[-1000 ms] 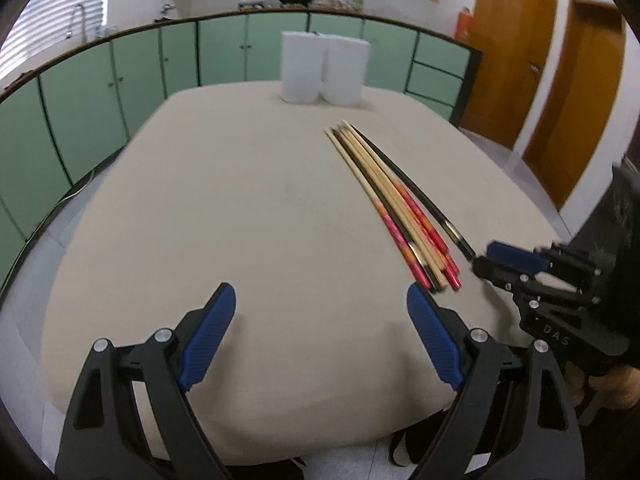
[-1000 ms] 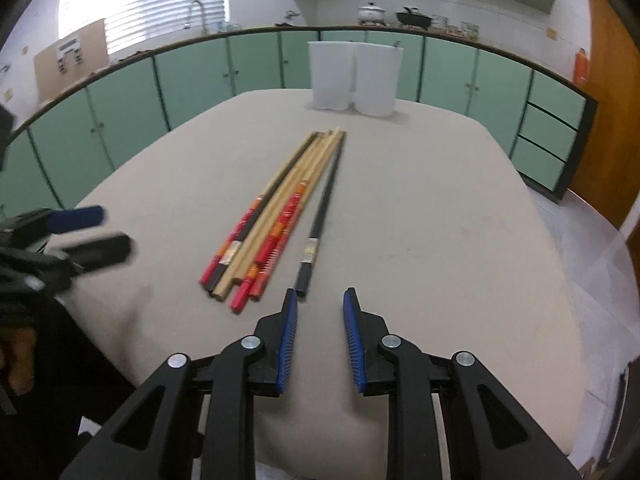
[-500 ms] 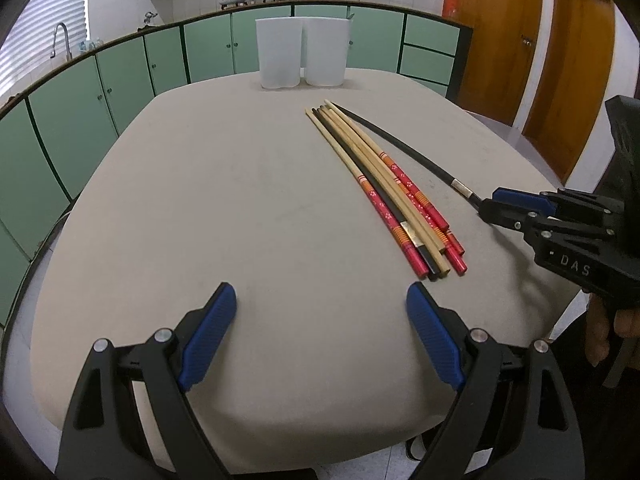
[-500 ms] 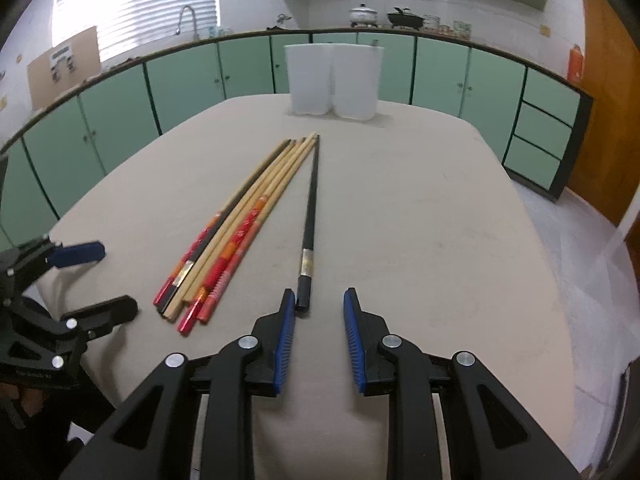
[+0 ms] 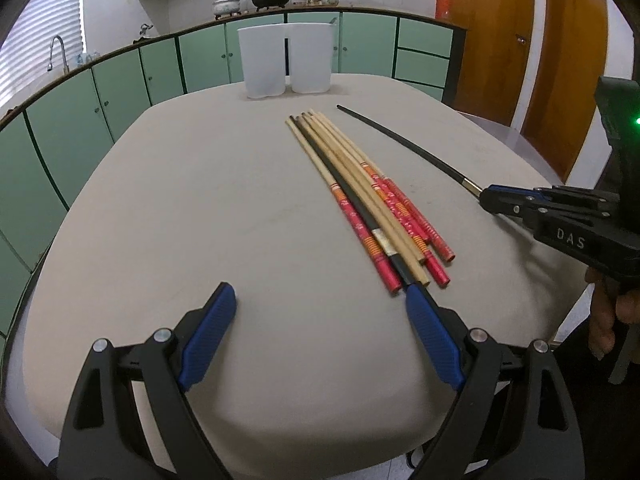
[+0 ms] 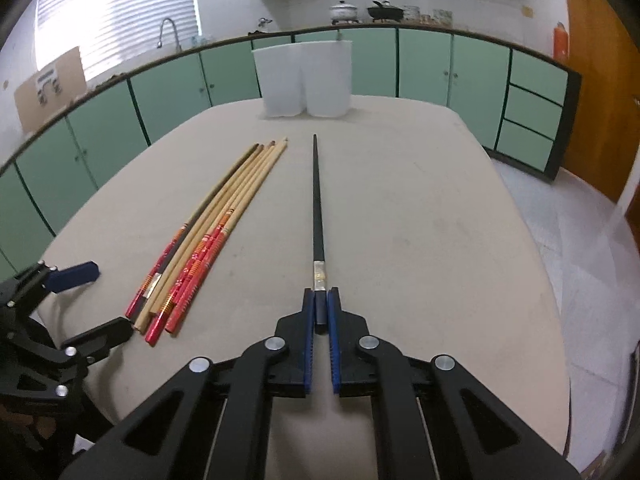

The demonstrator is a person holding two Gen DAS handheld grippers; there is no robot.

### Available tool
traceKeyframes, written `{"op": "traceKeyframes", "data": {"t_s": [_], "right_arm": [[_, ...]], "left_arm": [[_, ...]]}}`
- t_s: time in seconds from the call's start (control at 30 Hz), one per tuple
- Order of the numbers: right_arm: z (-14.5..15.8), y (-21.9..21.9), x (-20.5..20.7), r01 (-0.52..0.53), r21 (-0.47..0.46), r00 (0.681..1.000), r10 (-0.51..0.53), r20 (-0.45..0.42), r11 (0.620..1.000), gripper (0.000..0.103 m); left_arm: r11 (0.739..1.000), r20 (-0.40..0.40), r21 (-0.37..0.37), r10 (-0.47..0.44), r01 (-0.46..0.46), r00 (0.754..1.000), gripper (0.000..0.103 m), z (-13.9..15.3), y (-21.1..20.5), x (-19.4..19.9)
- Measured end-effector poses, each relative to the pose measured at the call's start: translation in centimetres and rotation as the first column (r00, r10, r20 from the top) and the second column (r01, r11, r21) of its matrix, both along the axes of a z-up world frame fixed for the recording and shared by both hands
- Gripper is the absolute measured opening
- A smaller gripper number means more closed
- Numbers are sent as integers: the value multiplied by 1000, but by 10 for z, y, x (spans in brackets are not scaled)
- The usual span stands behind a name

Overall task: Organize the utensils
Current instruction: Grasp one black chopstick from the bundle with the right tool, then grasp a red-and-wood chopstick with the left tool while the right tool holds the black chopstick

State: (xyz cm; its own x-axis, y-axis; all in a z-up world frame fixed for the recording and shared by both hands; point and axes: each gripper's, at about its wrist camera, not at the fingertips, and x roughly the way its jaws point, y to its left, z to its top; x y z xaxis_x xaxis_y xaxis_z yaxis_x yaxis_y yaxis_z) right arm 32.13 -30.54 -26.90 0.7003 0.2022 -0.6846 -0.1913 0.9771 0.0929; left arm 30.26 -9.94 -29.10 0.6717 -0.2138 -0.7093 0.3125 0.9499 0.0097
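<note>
A bundle of chopsticks (image 5: 372,200), wooden, red-ended and one black, lies on the beige table (image 5: 200,208); it also shows in the right wrist view (image 6: 212,232). My right gripper (image 6: 320,312) is shut on the thick end of a single black chopstick (image 6: 317,200), which points at the far cups. In the left wrist view this gripper (image 5: 490,200) holds the black chopstick (image 5: 400,140) clear of the bundle. My left gripper (image 5: 320,308) is open and empty, its right finger tip at the bundle's near ends.
Two white plastic cups (image 5: 286,62) stand side by side at the table's far edge, also in the right wrist view (image 6: 304,78). Green cabinets (image 6: 100,128) ring the room. Wooden doors (image 5: 520,40) are at the right. The table's near edge is just under my grippers.
My right gripper has closed on the black chopstick and drawn it to the right, away from the bundle. My left gripper has moved in closer to the bundle's near ends, still open.
</note>
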Motion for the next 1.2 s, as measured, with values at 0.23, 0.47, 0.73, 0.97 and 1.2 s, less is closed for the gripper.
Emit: {"op": "traceKeyframes", "data": {"t_s": [0.23, 0.47, 0.73, 0.97, 1.2], "right_arm": [[0, 0, -2, -6, -4, 1000, 6, 7, 1000, 7], [2, 10, -3, -27, -27, 999, 27, 17, 999, 9], [3, 20, -1, -18, -63, 999, 20, 29, 998, 10], [6, 21, -3, -18, -55, 999, 20, 41, 998, 13], [1, 27, 3, -12, -77, 999, 15, 41, 997, 13]], "left_arm": [[1000, 18, -8, 30, -30, 999, 81, 0, -2, 1], [999, 19, -36, 8, -7, 1000, 62, 4, 5, -3], [1000, 43, -24, 2, -1, 999, 62, 2, 0, 3], [998, 35, -56, 5, -3, 999, 54, 4, 8, 2], [999, 61, -34, 28, -26, 998, 58, 0, 0, 8]]}}
